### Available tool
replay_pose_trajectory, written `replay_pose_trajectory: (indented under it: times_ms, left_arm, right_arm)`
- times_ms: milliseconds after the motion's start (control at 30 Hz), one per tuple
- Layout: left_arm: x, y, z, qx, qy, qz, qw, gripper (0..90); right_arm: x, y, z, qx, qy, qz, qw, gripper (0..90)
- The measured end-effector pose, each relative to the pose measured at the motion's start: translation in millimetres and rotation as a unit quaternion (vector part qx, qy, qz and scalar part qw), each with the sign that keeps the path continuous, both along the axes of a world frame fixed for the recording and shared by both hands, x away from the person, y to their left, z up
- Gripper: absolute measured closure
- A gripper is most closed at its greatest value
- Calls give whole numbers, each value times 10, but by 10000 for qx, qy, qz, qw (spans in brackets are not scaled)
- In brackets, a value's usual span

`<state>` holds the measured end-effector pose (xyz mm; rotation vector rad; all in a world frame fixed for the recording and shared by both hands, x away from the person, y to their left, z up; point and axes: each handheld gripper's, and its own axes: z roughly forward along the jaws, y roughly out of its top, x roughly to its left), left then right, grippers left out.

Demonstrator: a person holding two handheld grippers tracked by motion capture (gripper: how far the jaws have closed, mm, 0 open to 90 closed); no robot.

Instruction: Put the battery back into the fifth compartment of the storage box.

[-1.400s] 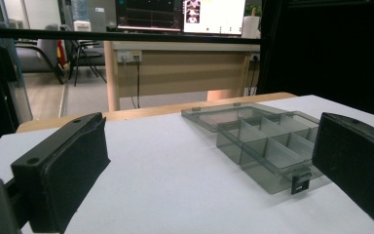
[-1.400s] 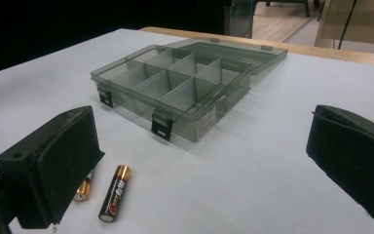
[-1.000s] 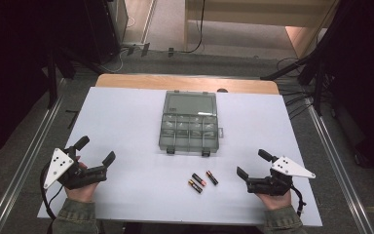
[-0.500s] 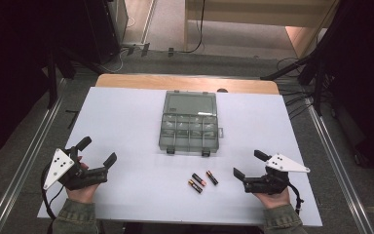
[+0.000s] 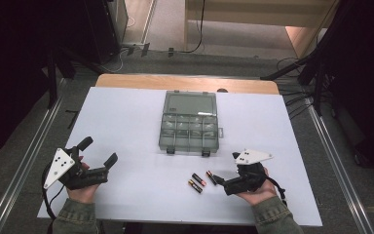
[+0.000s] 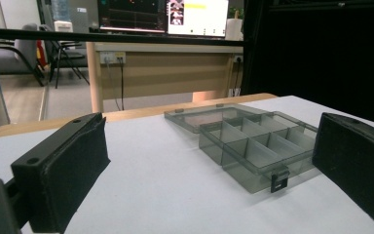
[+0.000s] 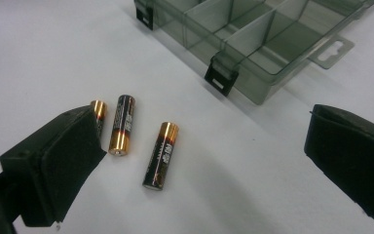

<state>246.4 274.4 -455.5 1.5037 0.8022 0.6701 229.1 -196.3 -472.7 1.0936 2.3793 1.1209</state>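
Three batteries (image 7: pixel 160 155) lie loose on the white table (image 5: pixel 126 122), just in front of the open compartment box (image 5: pixel 190 129). The right gripper (image 5: pixel 219 181) is right beside them with its jaws spread and empty. The nearest battery lies with its long axis roughly along the gripper's reach, so I reckon the wrist must turn before pinching. The left gripper (image 5: pixel 100 155), also spread, sits well apart.

Glossy batteries (image 7: pixel 161 155); translucent smoky plastic box (image 5: pixel 190 127); matt white tabletop (image 5: pixel 126 122).
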Motion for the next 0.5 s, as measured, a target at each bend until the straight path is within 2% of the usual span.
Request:
replay_pose_trajectory:
  times_ms: [33,233,333,367,400,500]
  left_arm:
    - [-1,0,0,4,-5,2,10000,0]
    - [-1,-2,-1,7,7,2,10000,0]
    - [1,-2,-2,10,7,0,10000,0]
    - [1,-2,-2,10,7,0,10000,0]
    - [1,-3,-2,2,7,-1,10000,0]
    - [1,-6,-3,2,8,-3,10000,0]
  right_arm:
    - [25,51,18,-183,100,52,9998,8]
    - [79,143,70,-470,267,120,9985,14]
    - [154,209,102,-651,485,177,9965,14]
    - [154,209,102,-651,485,177,9965,14]
    - [193,250,104,-817,590,219,9947,20]
    - [229,303,112,-1009,740,290,9917,45]
